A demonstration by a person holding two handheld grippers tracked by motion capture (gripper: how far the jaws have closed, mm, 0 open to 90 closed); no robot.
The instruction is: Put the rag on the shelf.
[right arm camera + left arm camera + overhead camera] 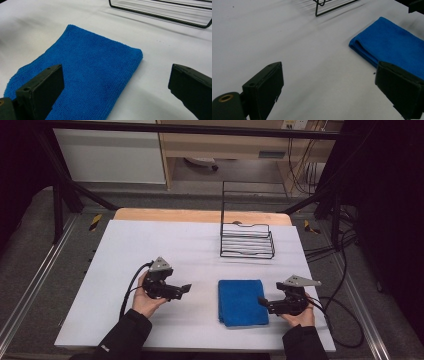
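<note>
One blue cloth [240, 302] lies folded on the counter [150, 245] — a single piece, with no second one beside it. One black wire rack [247, 239] stands toward the far side. There are two claws: the left claw [181, 290] and the right claw [265, 304], each with two black jaws set wide apart. Two hands hold them — the left hand [146, 301] and the right hand [300, 316]. One cable trails from each claw.
</note>
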